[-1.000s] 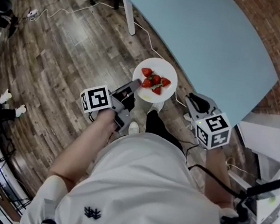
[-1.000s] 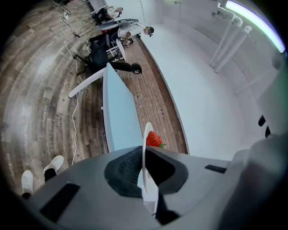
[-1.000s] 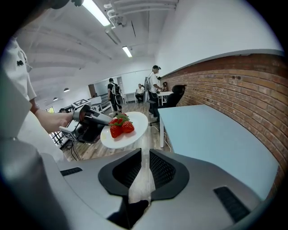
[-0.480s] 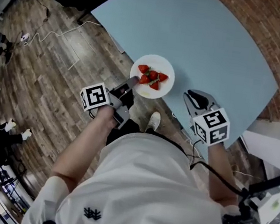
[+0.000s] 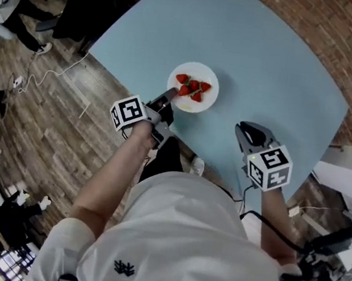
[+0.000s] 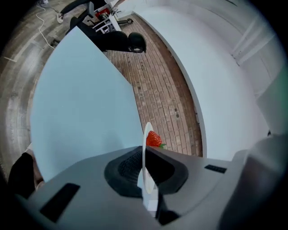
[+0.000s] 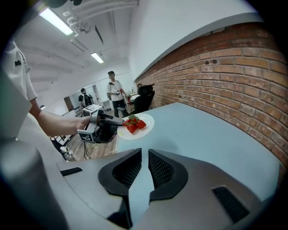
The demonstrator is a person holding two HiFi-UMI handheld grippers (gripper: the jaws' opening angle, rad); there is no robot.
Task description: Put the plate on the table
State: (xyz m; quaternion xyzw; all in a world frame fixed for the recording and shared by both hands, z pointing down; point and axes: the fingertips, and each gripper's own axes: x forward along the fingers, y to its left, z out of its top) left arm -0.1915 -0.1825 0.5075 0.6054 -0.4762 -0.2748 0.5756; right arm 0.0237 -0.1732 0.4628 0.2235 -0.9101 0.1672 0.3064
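Observation:
A white plate (image 5: 201, 101) with several strawberries (image 5: 193, 87) sits level over the near-left part of the light blue table (image 5: 273, 59). My left gripper (image 5: 169, 97) is shut on the plate's near rim. In the left gripper view the plate (image 6: 145, 150) shows edge-on between the jaws of my left gripper (image 6: 145, 170), with one strawberry (image 6: 153, 139) above it. I cannot tell whether the plate touches the table. My right gripper (image 5: 248, 131) hovers over the table's near edge, shut on nothing. The right gripper view shows my right gripper (image 7: 145, 168), the plate (image 7: 146, 119) and the left gripper (image 7: 117, 130).
A brick wall (image 5: 349, 31) runs along the table's far side. Wooden floor (image 5: 49, 111) with a cable (image 5: 48, 72) lies to the left. A black chair (image 6: 130, 42) stands past the table's end. People (image 7: 114, 92) stand far off. White furniture (image 5: 348, 175) is at the right.
The person has stepped up to the table. The left gripper carried the plate from over the floor to over the table top. The right gripper came forward over the table edge.

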